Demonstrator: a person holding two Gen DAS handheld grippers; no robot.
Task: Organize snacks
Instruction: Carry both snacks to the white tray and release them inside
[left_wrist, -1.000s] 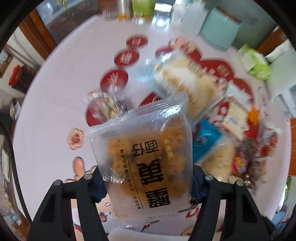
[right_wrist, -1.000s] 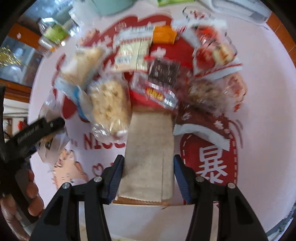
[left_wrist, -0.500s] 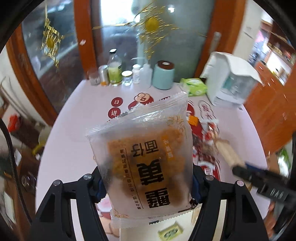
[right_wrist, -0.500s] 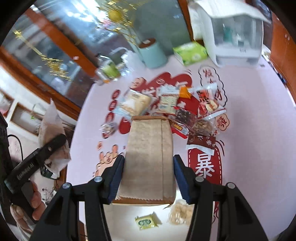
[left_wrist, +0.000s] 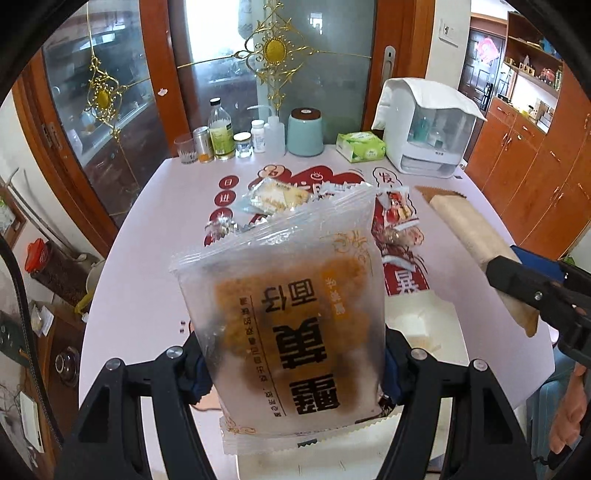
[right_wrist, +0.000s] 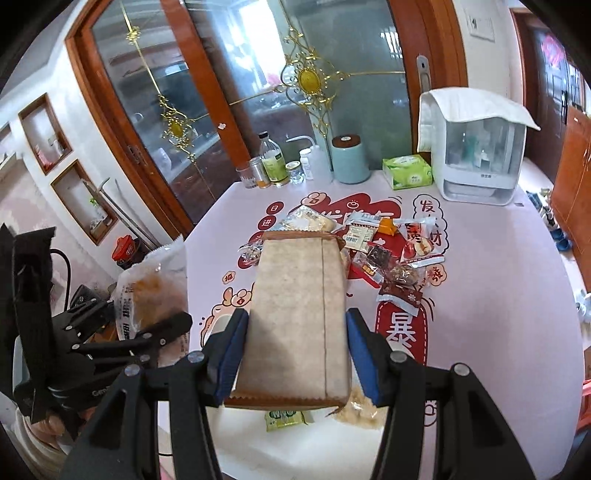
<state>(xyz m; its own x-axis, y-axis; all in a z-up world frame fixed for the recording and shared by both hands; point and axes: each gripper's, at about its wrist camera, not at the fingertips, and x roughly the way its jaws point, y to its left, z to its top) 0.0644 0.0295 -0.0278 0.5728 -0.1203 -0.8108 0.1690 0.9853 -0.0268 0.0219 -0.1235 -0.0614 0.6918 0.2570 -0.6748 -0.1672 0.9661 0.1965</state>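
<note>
My left gripper (left_wrist: 291, 365) is shut on a clear snack bag (left_wrist: 288, 314) with orange pieces and black characters, held up above the table. In the right wrist view the same bag (right_wrist: 151, 288) shows at the left in that gripper (right_wrist: 147, 332). Between the blue pads of my right gripper (right_wrist: 295, 343) sits a tan paper-wrapped packet (right_wrist: 299, 317), gripped by its sides; it also shows at the right of the left wrist view, tan packet (left_wrist: 476, 236). A pile of mixed snacks (right_wrist: 373, 247) lies on the pink table (right_wrist: 498, 277) beyond both.
Along the table's far edge stand bottles and jars (right_wrist: 273, 166), a teal canister (right_wrist: 349, 160), a green tissue pack (right_wrist: 406, 171) and a white appliance (right_wrist: 476, 147). A small green packet (right_wrist: 286, 419) and a pale snack (right_wrist: 364, 410) lie near the front edge. Glass doors close the back.
Both grippers have risen and pulled back from the snack pile with their packets, tilting up so the far edge of the table and the doors come into view.
</note>
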